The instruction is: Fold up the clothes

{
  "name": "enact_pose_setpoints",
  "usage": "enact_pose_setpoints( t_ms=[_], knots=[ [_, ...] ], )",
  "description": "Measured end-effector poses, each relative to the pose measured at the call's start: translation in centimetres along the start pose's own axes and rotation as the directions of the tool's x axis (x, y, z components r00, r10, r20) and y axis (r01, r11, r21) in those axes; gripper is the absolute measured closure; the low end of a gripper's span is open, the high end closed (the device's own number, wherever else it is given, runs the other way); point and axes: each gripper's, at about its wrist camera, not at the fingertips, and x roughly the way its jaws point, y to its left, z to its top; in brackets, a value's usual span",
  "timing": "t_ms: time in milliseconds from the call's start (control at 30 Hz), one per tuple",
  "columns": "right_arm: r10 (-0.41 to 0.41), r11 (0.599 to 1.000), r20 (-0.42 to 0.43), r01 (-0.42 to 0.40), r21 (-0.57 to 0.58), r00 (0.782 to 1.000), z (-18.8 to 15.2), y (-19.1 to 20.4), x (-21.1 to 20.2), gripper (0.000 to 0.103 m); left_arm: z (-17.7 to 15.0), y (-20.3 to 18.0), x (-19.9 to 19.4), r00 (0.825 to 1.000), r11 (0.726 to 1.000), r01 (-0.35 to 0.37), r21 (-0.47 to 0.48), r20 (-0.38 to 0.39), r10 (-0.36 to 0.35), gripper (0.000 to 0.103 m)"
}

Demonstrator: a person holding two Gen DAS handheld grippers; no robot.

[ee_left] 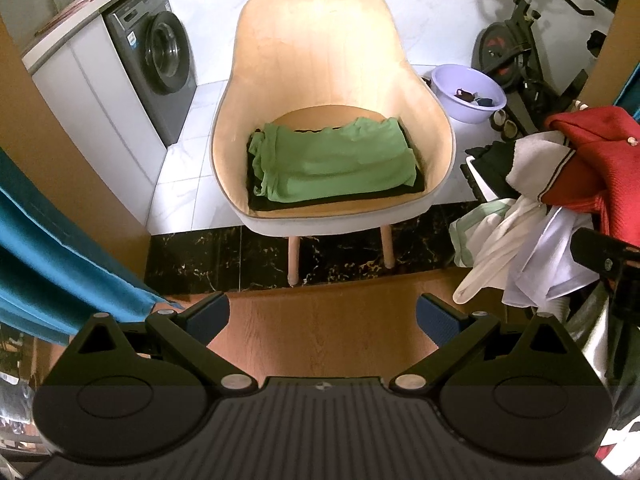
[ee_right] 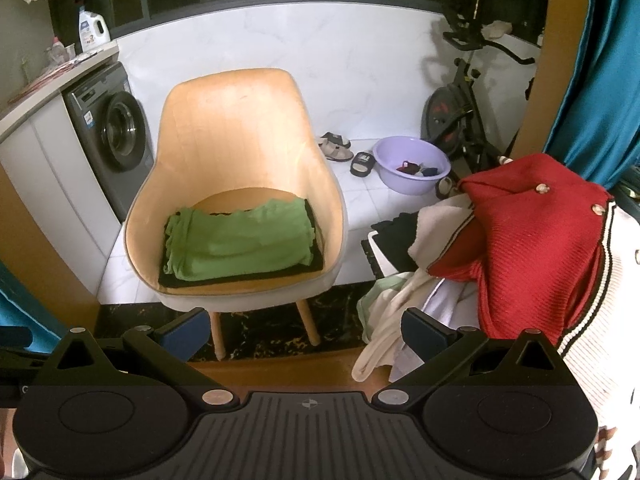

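While both tongs hung above the wooden floor (ee_left: 320,320), the room in front of them was a small laundry corner with white tiles and a dark marble threshold (ee_left: 224,256). The left tongs (ee_left: 323,316) stood wide apart and held nothing. The right tongs (ee_right: 306,330) were also spread wide and held nothing.

A beige shell chair (ee_left: 332,52) stood on the tiles just behind the threshold. On its seat lay a folded green garment (ee_left: 336,160), and this garment rested on a folded black garment (ee_left: 340,196) whose edges showed around it. To the left of the chair a grey washing machine (ee_left: 156,60) sat under a white worktop (ee_right: 60,76), where a detergent bottle (ee_right: 94,30) stood. An exercise bike (ee_right: 460,112) stood at the right, against the white wall. A teal curtain (ee_left: 48,248) hung at the left side and another at the right.

A purple basin (ee_right: 412,166) sat on the tiles near the bike and it held a few small dark and red pieces; what they were I could not tell. Sandals (ee_right: 336,146) lay on the tiles behind the chair. At the right a basket (ee_right: 378,256), mostly covered, carried a heap of unfolded clothes: a red knitted cardigan (ee_right: 528,240) on top, and white clothes (ee_right: 400,320) hanging down toward the floor.
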Motion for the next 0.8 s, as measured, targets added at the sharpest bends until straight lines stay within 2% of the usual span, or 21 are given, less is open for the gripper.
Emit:
enact_pose_setpoints(
  t_ms=[800],
  knots=[
    [-0.018, 0.999, 0.024, 0.017, 0.028, 1.000, 0.0, -1.5, -0.9, 0.001, 0.2, -1.0, -0.5, 1.000, 1.000, 0.004, 0.006, 0.023, -0.004, 0.001]
  ],
)
